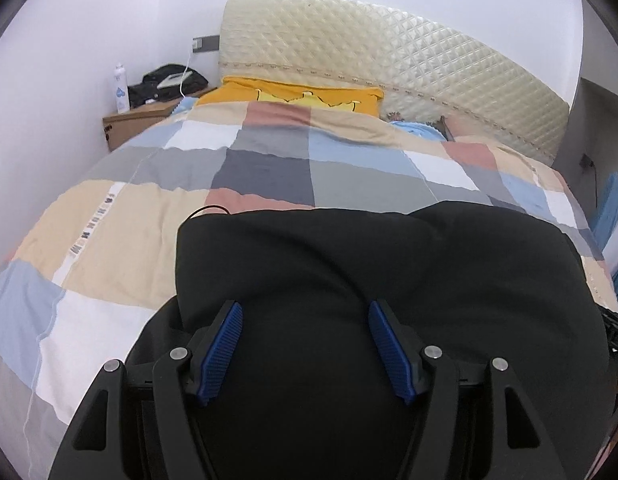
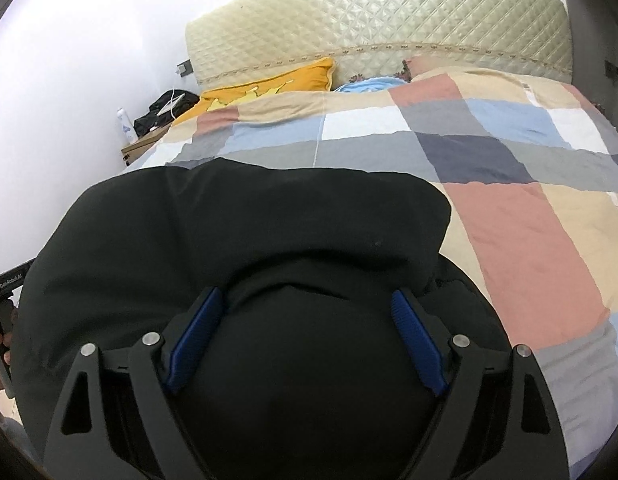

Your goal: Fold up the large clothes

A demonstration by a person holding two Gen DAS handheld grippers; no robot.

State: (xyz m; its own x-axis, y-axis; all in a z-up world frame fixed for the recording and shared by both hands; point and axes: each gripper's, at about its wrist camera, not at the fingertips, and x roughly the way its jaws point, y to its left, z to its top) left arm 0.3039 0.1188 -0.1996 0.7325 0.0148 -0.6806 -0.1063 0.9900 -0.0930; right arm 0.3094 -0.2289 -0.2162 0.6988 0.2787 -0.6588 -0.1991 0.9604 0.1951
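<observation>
Across the bed's patchwork duvet [image 1: 109, 216] of beige, grey, blue, white and pink squares, we see the large black garment [image 1: 389, 264] lying folded near the foot end, one thick layer doubled over another. We hold the left gripper [image 1: 305, 308] low over its near edge, jaws apart with black cloth between the blue pads, not pinched. The right gripper [image 2: 307, 298] hangs likewise over a raised fold, jaws standing wide. Beyond lie a yellow pillow [image 1: 309, 96], the quilted cream headboard [image 1: 389, 48] and a wooden bedside cabinet [image 1: 129, 124].
</observation>
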